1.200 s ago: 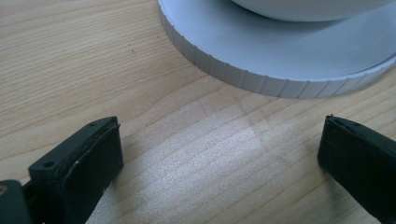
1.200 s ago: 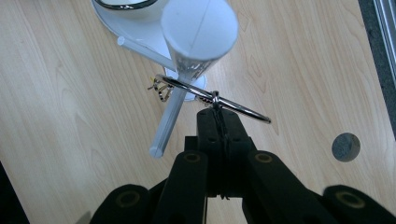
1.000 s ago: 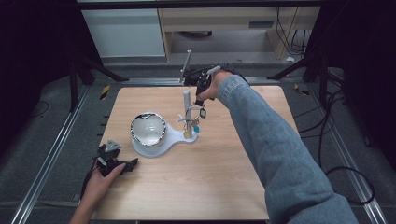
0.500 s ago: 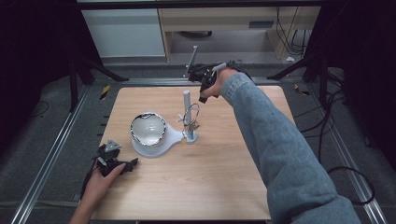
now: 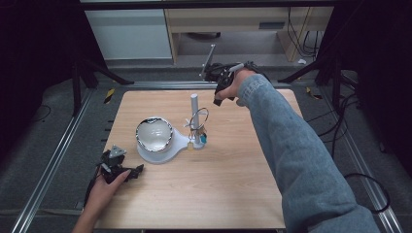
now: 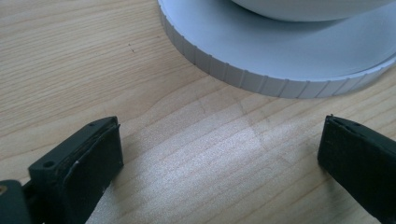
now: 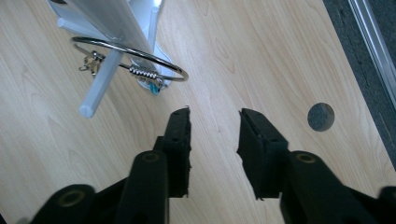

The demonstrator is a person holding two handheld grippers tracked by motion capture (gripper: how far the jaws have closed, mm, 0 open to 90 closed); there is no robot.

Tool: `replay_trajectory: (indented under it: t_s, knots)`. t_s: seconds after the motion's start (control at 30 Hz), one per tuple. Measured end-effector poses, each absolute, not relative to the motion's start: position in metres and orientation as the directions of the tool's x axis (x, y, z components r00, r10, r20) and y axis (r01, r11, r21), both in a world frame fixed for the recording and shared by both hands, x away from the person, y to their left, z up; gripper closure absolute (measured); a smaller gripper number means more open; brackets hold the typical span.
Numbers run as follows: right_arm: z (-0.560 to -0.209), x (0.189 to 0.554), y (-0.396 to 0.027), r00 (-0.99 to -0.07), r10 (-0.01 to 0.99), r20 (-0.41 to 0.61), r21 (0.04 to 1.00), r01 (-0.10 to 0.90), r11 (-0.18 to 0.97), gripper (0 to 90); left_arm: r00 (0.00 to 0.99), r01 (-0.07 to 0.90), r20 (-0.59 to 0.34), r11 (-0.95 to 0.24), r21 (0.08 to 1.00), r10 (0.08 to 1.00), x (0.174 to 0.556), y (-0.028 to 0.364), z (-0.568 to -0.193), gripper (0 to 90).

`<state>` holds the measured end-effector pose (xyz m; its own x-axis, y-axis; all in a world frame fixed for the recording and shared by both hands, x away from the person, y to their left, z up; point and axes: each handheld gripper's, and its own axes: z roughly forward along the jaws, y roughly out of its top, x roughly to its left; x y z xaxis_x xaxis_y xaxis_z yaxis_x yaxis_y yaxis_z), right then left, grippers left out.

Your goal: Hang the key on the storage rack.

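A white stand [image 5: 182,141] sits mid-table; its round base carries a shiny bowl [image 5: 154,134] and its upright post [image 5: 194,103] rises at the right. A silver ring [image 5: 199,118] with small charms hangs around the post; in the right gripper view the ring [image 7: 135,57] circles the post [image 7: 100,91]. My right gripper [image 5: 218,94] is raised over the table's far side, behind the post, open with nothing between its fingers [image 7: 215,119]. My left gripper [image 5: 114,164] rests on the table at the front left, open wide [image 6: 219,158], facing the base's ribbed rim [image 6: 261,84].
The wooden table [image 5: 228,184] has bare room at the front and right. A round hole [image 7: 321,116] is cut in the tabletop near the right gripper. Metal rails [image 5: 53,165] flank the table, and cabinets stand behind it.
My right gripper has drawn back and up from the post toward the table's far edge. The ring stays hanging on the post. The left gripper has not moved.
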<state>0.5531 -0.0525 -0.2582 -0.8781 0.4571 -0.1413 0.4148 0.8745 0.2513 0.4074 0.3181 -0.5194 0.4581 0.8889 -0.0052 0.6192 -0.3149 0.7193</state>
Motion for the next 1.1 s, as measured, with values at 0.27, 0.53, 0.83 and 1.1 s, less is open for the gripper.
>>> replay_trajectory:
  t_s: [0.27, 0.53, 0.83, 1.1]
  knots:
    - [-0.259, 0.556, -0.059, -0.852, 0.497, -0.163, 0.255, 0.451, 0.856, 38.2, 0.458, 0.619, -0.005, -0.315, 0.719, 0.889, 0.407, 0.318, -0.519, 0.0]
    - [-0.263, 0.559, -0.071, -0.83, 0.522, -0.198, 0.267, 0.467, 0.843, 18.0, 0.458, 0.619, -0.006, -0.314, 0.72, 0.889, 0.407, 0.318, -0.519, 0.0]
    - [-0.266, 0.559, -0.09, -0.812, 0.548, -0.202, 0.299, 0.482, 0.823, 9.7, 0.458, 0.619, -0.005, -0.315, 0.719, 0.889, 0.407, 0.318, -0.519, 0.0]
    - [-0.266, 0.557, -0.105, -0.802, 0.559, -0.209, 0.313, 0.487, 0.815, 7.9, 0.458, 0.619, -0.005, -0.315, 0.719, 0.889, 0.407, 0.318, -0.519, 0.0]
